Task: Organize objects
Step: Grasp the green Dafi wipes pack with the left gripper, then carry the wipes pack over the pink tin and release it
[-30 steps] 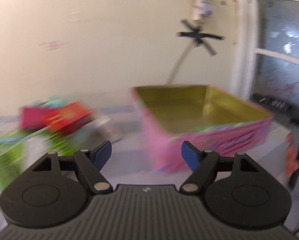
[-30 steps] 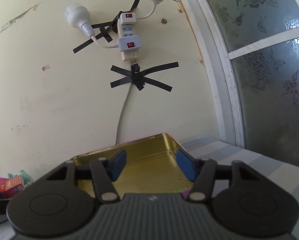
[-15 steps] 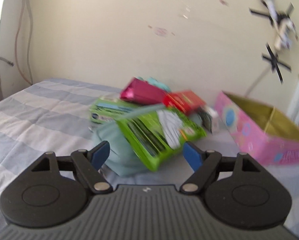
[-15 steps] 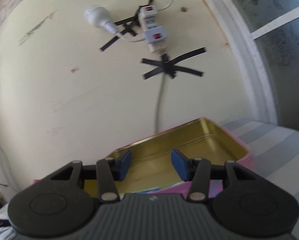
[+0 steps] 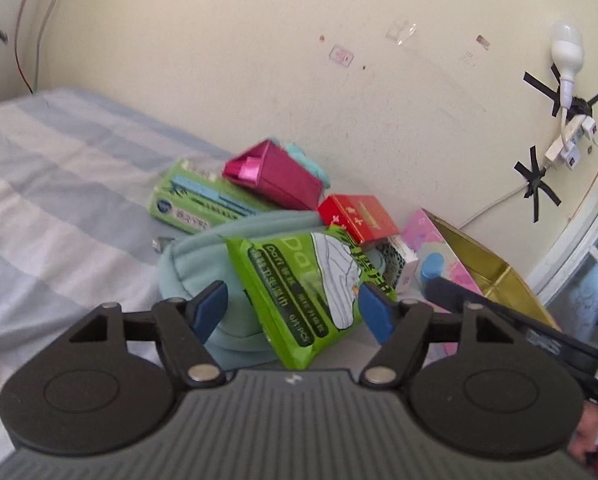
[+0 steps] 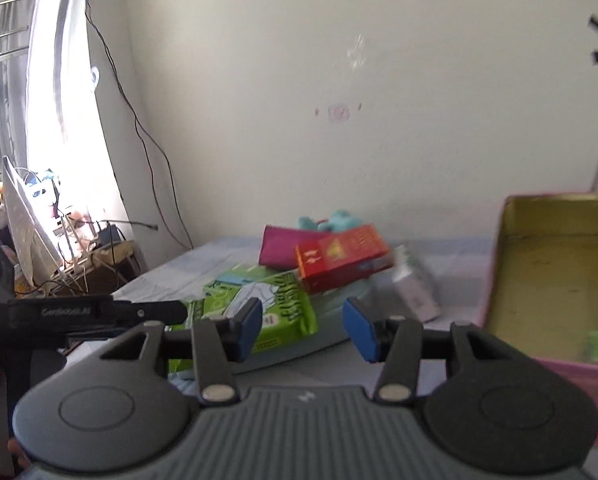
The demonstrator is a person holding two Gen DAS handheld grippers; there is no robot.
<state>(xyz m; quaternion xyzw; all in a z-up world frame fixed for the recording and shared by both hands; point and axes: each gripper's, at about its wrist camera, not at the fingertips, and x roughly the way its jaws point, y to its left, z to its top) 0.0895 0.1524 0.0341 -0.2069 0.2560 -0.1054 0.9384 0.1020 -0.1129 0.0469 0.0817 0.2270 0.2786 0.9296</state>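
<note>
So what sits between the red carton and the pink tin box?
In the left wrist view, a small white box with a black-patterned side lies between the red carton and the pink tin box.

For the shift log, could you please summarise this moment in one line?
left tongs: open, facing green packet | right tongs: open, empty | pink tin: open, small green item inside
</note>
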